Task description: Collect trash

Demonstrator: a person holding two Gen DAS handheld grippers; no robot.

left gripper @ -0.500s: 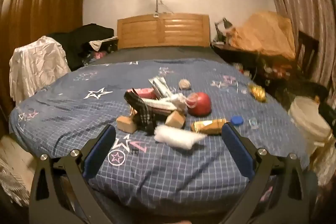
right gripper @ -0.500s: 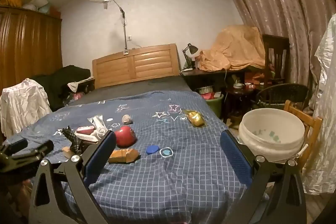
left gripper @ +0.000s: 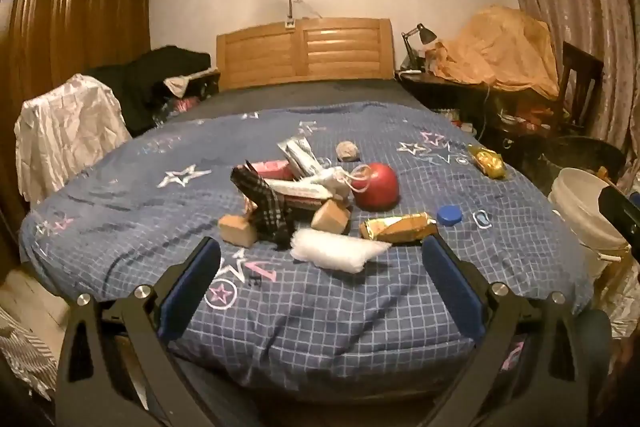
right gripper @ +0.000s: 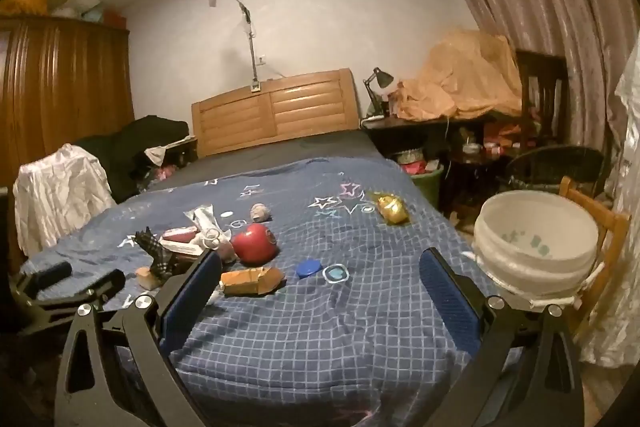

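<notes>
Jaws: I hold the left gripper (left gripper: 320,263) and right gripper (right gripper: 320,271) spread wide, both empty
Trash: wrappers (left gripper: 396,227), bottle cap (left gripper: 449,215), scraps all lie on the bed (left gripper: 320,307)
Progress: I judge nothing collected; white bucket (right gripper: 536,269) waits beside the bed

Bedspread (left gripper: 328,307): blue, white grid, stars. Ball (left gripper: 378,186): red. Cap (left gripper: 449,215): blue. Wrapper (left gripper: 400,227): gold. Bucket (right gripper: 536,259): white. Finger pads (left gripper: 192,287): blue.
</notes>
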